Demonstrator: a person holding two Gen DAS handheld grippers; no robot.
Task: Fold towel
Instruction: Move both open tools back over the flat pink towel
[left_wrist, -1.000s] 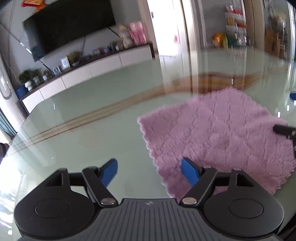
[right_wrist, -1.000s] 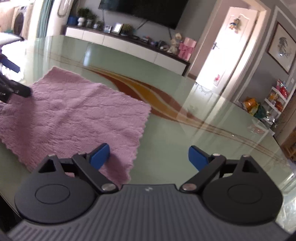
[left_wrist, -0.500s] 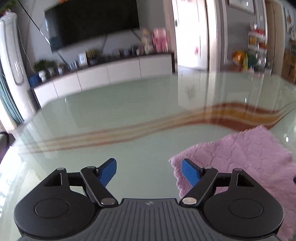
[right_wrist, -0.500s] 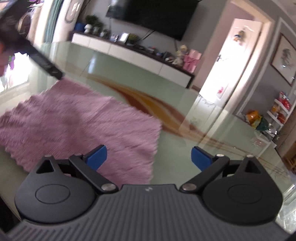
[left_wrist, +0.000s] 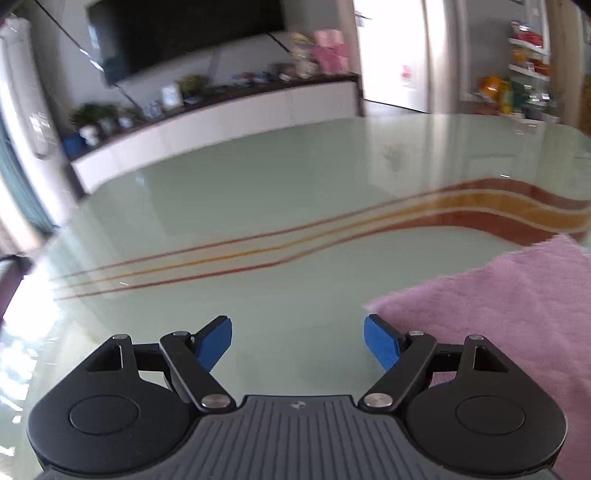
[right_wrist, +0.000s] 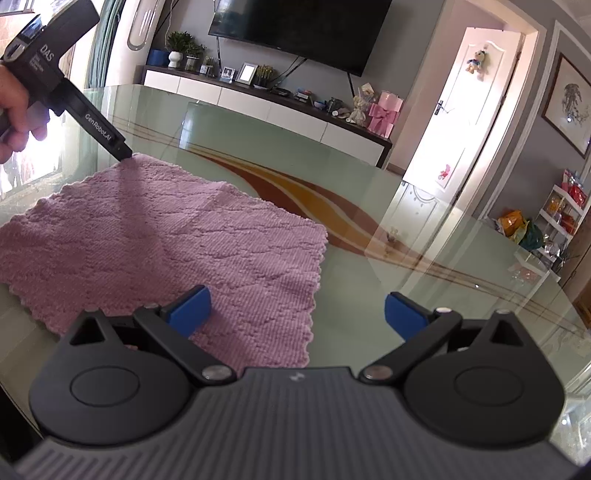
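Note:
A pink textured towel (right_wrist: 155, 240) lies flat on the glass table (right_wrist: 424, 258). My right gripper (right_wrist: 297, 295) is open above the towel's near right corner: its left finger is over the cloth, its right finger over bare glass, and nothing is pinched. In the left wrist view the towel (left_wrist: 498, 314) fills the lower right. My left gripper (left_wrist: 297, 325) is open over bare glass, with the towel's edge just right of its right finger. In the right wrist view the left gripper (right_wrist: 123, 151), held by a hand, has its tip at the towel's far left corner.
The green glass table (left_wrist: 258, 192) has curved red and orange stripes (left_wrist: 443, 210) running across it. Beyond its far edge stand a white TV cabinet (right_wrist: 280, 107) and a wall television. A white door (right_wrist: 461, 110) and shelves are at the right.
The left wrist view has swung left, so the towel now fills only its right edge. In the right wrist view the left gripper has moved to the towel's far corner. The right jaws stand slightly wider.

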